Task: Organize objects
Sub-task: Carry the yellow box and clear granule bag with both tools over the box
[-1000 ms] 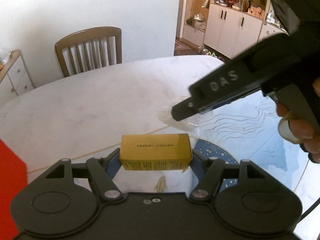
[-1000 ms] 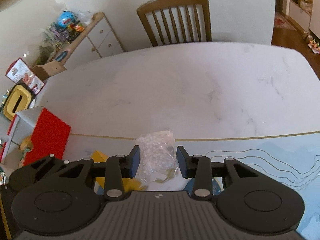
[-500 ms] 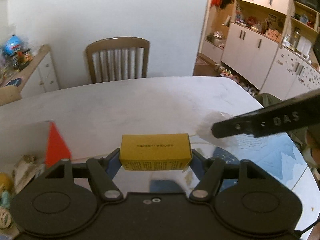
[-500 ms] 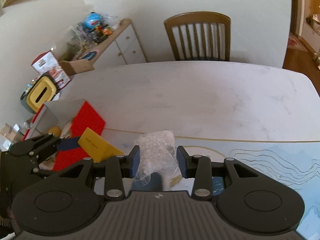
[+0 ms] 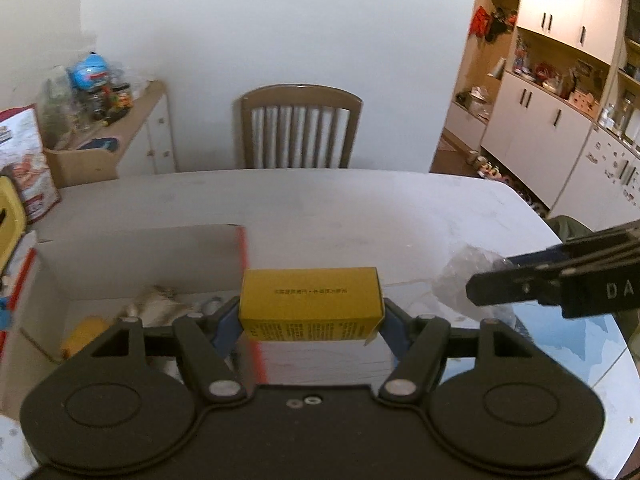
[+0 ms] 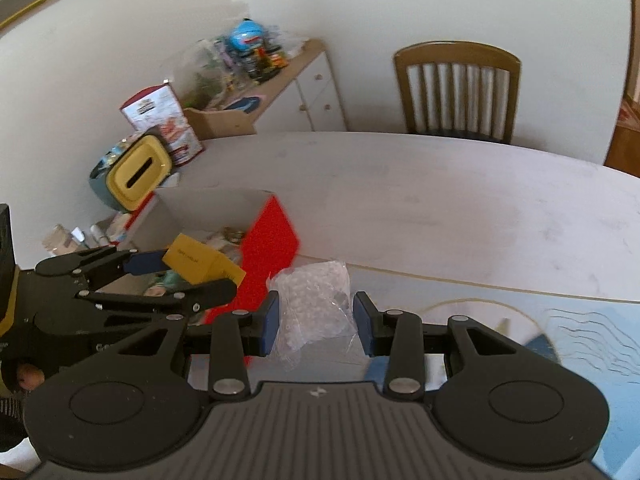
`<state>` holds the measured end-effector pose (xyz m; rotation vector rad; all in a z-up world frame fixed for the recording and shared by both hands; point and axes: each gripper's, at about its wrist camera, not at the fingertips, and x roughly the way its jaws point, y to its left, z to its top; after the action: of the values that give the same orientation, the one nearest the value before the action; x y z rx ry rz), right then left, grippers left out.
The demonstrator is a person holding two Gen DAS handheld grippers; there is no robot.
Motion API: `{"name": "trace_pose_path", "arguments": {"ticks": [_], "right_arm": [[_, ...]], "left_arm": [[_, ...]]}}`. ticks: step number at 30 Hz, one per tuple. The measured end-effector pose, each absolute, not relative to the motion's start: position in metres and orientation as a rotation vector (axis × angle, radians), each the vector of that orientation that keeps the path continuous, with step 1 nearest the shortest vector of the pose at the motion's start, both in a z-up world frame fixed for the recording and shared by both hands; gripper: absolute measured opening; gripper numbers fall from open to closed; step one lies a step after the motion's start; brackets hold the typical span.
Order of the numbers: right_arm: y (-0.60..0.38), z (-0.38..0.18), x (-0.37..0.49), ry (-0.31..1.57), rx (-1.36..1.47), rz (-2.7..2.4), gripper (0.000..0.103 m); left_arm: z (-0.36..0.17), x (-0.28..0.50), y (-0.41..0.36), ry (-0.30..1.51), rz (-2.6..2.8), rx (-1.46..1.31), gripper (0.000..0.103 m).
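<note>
The left tongs (image 5: 311, 322) are clamped on a yellow carton (image 5: 310, 302), which lies crosswise between the blue pads, its long printed face turned up; from the right wrist view the same carton (image 6: 198, 258) is held in the air just over the near rim of an open box (image 6: 276, 236) with a red outer wall. The right tongs (image 6: 316, 318) are clamped on a clear plastic bag (image 6: 316, 304) of small pale pieces, bunched between the pads and raised above the tabletop (image 6: 420, 200). In the left view that bag (image 5: 464, 276) pokes out beyond the right tongs' dark finger tips, well right of the carton. Inside the box (image 5: 140, 248) lie blurred small items. Beyond stands a wooden chair (image 5: 300, 128).

Half a second ago the box was only a red corner at the left view's edge; now its open interior lies directly ahead under the carton, and both tongs have swung leftward toward it with grips unchanged.
</note>
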<state>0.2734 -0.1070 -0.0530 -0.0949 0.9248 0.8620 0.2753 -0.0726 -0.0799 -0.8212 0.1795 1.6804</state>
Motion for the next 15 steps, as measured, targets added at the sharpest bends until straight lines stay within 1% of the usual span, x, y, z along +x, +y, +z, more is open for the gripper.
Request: {"name": "trace_pose_path", "arguments": {"ticks": [15], "right_arm": [[-0.013, -0.056, 0.231, 0.916, -0.105, 0.921, 0.039]], "left_arm": [[-0.098, 0.188, -0.136, 0.172, 1.784, -0.874, 0.070]]}}
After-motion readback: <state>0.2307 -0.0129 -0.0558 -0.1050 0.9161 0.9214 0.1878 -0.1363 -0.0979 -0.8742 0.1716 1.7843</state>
